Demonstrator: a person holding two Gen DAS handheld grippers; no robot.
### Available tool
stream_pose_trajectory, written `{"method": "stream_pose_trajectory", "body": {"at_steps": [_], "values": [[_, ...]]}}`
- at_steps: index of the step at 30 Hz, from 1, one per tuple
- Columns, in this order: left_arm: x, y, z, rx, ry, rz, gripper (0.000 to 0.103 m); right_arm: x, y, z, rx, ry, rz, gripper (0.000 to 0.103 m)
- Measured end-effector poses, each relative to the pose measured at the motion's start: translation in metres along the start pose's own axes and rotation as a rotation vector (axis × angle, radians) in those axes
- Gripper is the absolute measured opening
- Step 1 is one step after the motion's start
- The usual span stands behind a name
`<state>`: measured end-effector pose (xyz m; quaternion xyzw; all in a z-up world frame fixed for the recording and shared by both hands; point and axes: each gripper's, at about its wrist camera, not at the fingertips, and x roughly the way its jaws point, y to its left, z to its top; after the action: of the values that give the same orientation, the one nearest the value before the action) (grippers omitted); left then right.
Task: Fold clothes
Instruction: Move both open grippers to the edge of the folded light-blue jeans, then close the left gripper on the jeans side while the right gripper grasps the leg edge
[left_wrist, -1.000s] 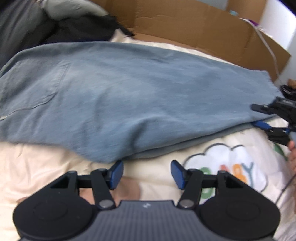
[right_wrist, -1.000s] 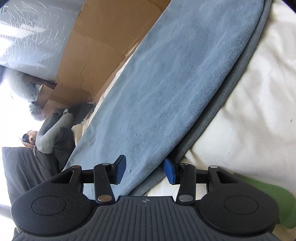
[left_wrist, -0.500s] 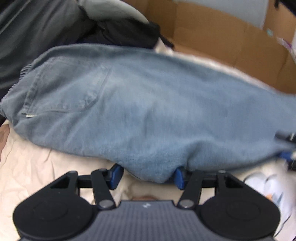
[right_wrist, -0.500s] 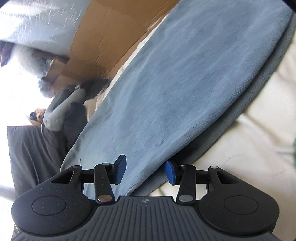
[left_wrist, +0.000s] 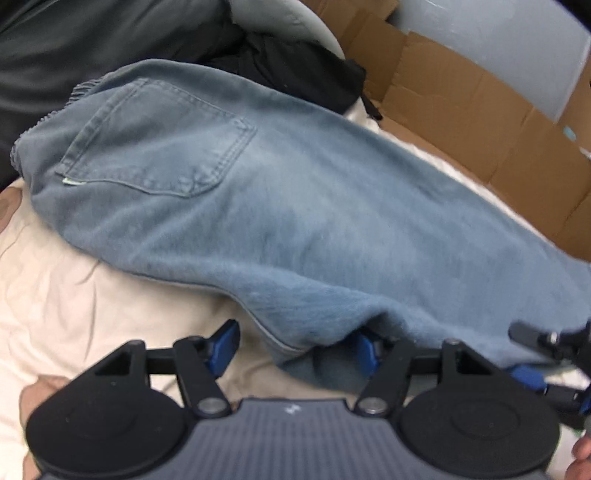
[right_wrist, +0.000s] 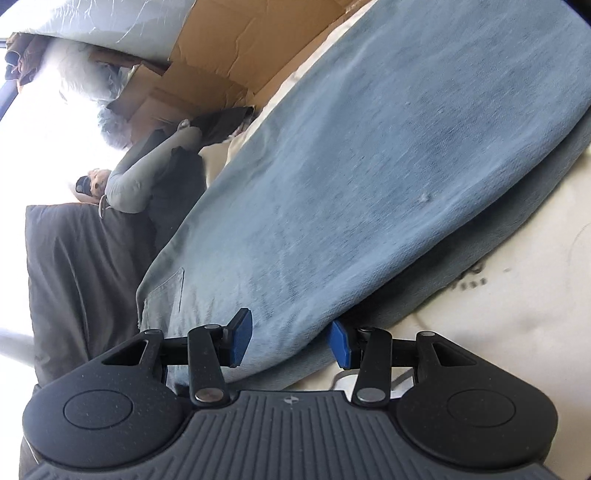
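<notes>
Light blue jeans (left_wrist: 295, 206) lie lengthwise across a cream sheet (left_wrist: 74, 295), with the back pocket (left_wrist: 159, 147) and waistband at the upper left. My left gripper (left_wrist: 295, 349) is open, and the jeans' near folded edge lies between its blue fingertips. My right gripper (left_wrist: 546, 354) shows at that view's right edge, at the leg end. In the right wrist view the jeans (right_wrist: 388, 166) fill the frame. There my right gripper (right_wrist: 290, 341) is open with the fabric's edge between its pads.
Flattened cardboard boxes (left_wrist: 480, 122) line the far side. A pile of dark clothes (left_wrist: 288, 66) and a grey garment (right_wrist: 147, 173) sit beyond the waistband. Dark grey cloth (right_wrist: 74, 277) hangs at the left. A person's hand (left_wrist: 583, 454) is at the lower right.
My left gripper moved forward and swung toward the waistband, so the jeans' edge now lies between its fingers. My right gripper slid further along the leg. Both stayed open.
</notes>
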<state>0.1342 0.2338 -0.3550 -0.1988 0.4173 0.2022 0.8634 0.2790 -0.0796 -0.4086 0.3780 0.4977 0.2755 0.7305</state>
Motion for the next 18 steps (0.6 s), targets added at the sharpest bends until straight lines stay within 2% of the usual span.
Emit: {"method": "stream_pose_trajectory", "body": {"at_steps": [3,5,6,7,10,15,18], "values": [[0.005,0.0,-0.002,0.003,-0.008,-0.002,0.066,0.003,0.002,-0.002,0.005,0.002,0.002,0.05],[0.007,0.0,-0.003,0.005,-0.013,-0.004,0.05,0.002,0.001,-0.001,0.01,-0.003,-0.003,0.05],[0.006,0.001,-0.001,0.004,-0.015,-0.015,0.035,0.001,0.0,-0.001,0.014,-0.008,-0.011,0.05],[0.004,0.003,0.0,0.006,-0.013,-0.014,0.029,0.0,0.0,0.0,0.018,-0.014,-0.019,0.05],[-0.001,0.009,0.003,0.012,0.004,-0.019,0.02,-0.004,-0.006,0.002,0.046,-0.031,-0.042,0.048],[-0.018,0.014,0.001,0.068,0.029,-0.034,0.015,-0.012,-0.018,0.002,0.08,-0.055,-0.095,0.027],[-0.019,0.018,-0.004,0.08,0.051,-0.035,0.014,-0.015,-0.024,-0.001,0.093,-0.061,-0.117,0.02]]}}
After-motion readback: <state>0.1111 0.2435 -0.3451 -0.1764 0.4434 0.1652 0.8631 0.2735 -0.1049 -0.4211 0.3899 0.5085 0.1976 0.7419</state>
